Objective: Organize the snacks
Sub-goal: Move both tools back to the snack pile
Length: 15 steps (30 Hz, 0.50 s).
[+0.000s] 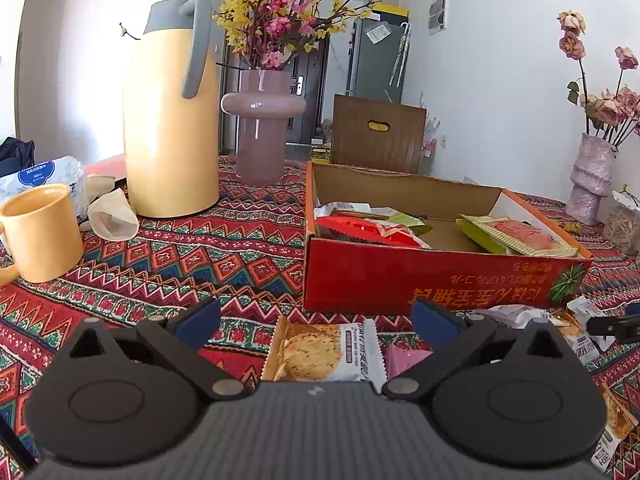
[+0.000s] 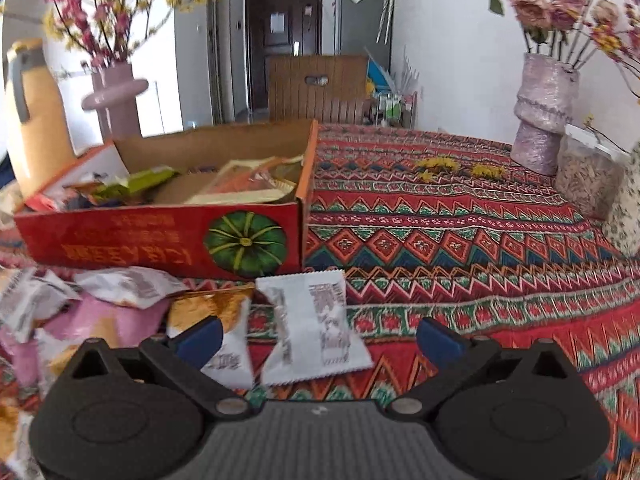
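Snack packets lie loose on the counter [image 2: 480,240] before the red box [image 2: 160,240] (already part-filled), so both the left gripper [image 1: 316,320] and right gripper [image 2: 320,336] hover with fingers spread wide, empty, over an orange cookie packet [image 1: 316,350] and a white packet [image 2: 316,324].

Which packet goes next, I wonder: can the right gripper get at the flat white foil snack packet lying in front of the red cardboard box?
Probably yes. The right gripper is open, and the white foil snack packet lies flat on the patterned cloth between its fingers, with nothing on top of it. The red cardboard box sits behind it.
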Each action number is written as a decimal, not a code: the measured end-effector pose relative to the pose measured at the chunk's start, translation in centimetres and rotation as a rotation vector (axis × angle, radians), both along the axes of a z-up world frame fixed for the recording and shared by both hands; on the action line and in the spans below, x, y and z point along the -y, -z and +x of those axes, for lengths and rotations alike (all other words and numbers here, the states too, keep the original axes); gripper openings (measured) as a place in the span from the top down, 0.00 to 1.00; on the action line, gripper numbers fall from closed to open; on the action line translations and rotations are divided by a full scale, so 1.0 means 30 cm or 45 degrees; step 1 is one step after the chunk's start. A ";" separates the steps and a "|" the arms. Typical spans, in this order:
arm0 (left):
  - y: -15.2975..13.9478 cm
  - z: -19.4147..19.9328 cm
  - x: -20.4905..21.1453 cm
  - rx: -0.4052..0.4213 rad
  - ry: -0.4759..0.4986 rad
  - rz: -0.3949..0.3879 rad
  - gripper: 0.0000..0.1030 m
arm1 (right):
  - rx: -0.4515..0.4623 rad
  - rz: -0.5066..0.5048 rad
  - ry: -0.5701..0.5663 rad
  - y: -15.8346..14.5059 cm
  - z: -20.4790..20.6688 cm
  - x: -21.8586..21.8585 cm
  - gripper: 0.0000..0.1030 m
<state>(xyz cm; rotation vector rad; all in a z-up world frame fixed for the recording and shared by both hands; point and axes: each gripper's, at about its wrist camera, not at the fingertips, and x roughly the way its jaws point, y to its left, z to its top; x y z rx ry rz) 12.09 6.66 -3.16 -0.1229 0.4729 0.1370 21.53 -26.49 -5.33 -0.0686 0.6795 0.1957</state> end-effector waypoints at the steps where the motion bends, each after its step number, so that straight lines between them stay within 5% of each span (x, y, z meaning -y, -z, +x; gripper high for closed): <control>1: 0.001 0.002 -0.001 -0.004 -0.002 -0.003 0.00 | -0.018 -0.019 -0.002 0.009 0.024 -0.006 0.00; 15: 0.005 0.005 -0.013 -0.015 -0.002 -0.029 0.00 | -0.089 0.009 0.042 0.069 0.108 0.010 0.00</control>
